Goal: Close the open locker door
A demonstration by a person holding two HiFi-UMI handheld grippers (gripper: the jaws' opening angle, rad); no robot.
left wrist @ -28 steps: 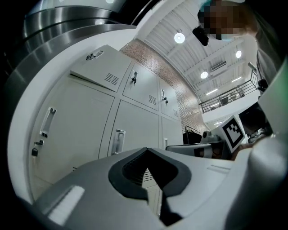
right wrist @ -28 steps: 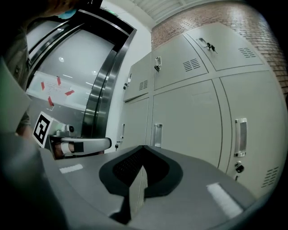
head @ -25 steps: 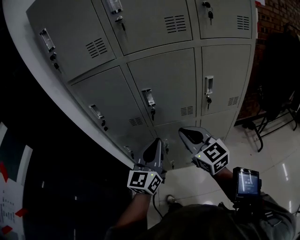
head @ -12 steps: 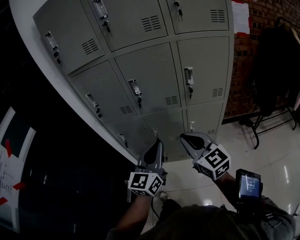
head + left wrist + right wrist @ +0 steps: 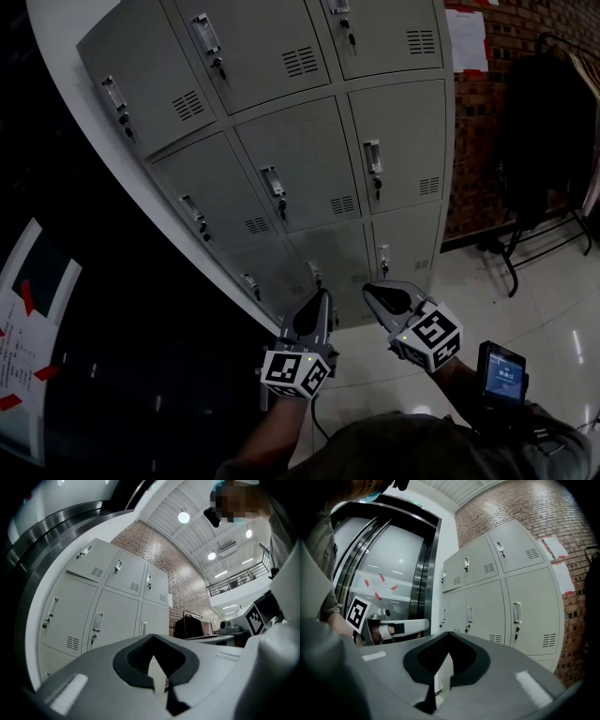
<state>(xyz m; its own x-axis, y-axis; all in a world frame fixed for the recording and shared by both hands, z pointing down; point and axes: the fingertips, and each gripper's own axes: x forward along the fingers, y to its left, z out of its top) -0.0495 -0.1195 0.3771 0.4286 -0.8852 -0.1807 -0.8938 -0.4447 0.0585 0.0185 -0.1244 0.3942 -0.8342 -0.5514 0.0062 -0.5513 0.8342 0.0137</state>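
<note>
A bank of grey lockers (image 5: 300, 178) fills the head view, and every door that shows lies flush with its frame; no door stands ajar. My left gripper (image 5: 319, 300) is low in the middle, pointing at the bottom row, shut and empty. Beside it my right gripper (image 5: 375, 291) is also shut with nothing in it, clear of the doors. In the left gripper view the jaws (image 5: 152, 638) meet before the lockers (image 5: 112, 616). The right gripper view shows its jaws (image 5: 449, 634) closed in front of the lockers (image 5: 520, 616).
A brick wall (image 5: 478, 141) with paper notices (image 5: 466, 39) adjoins the lockers on the right. A rack of dark clothes (image 5: 548, 141) stands on the glossy floor (image 5: 553, 319). A dark glass front with red stickers (image 5: 19, 375) runs along the left. A small screen (image 5: 502, 373) sits by my right forearm.
The head view has swung, so more of the brick wall and the notices show on the right. Both grippers stay shut and low, almost unmoved.
</note>
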